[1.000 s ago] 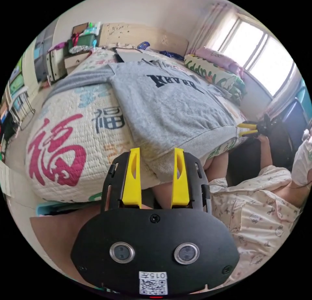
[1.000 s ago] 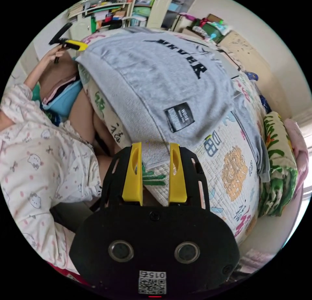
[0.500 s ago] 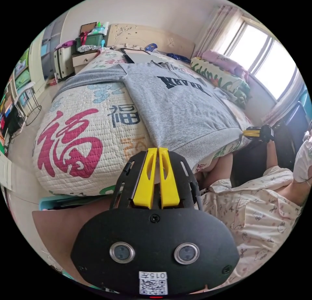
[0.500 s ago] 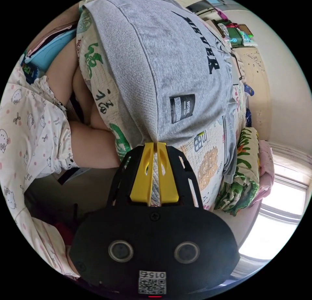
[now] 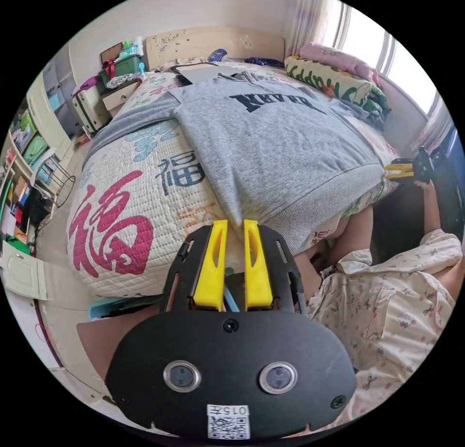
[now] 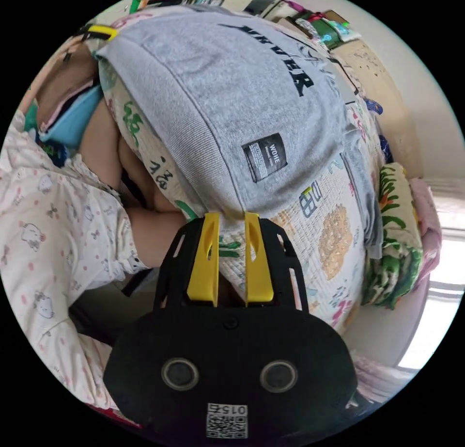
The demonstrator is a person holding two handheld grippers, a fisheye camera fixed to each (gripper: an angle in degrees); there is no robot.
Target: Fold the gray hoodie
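Note:
The gray hoodie (image 5: pixel 276 146) lies spread flat on the bed, chest lettering up, its ribbed hem at the near edge. My left gripper (image 5: pixel 235 224) is open, with its yellow tips just at the hem's left corner and quilt showing in the gap. In the right gripper view the hoodie (image 6: pixel 218 98) shows a black patch near the hem. My right gripper (image 6: pixel 231 218) is open too, its tips at the hem's other corner. Each gripper also appears in the other view: the right gripper (image 5: pixel 399 170) at the far hem corner, the left gripper (image 6: pixel 104 30) at the upper left.
A printed white quilt (image 5: pixel 126 199) covers the bed. Folded green and pink bedding (image 5: pixel 339 78) lies along the window side. A headboard (image 5: pixel 213 39) and a cluttered nightstand (image 5: pixel 111 88) stand at the far end. The person in patterned clothes (image 5: pixel 387 301) sits against the near bed edge.
Half a second ago both grippers were shut on the hem corners. Both jaws have since parted and the hem lies on the bed edge.

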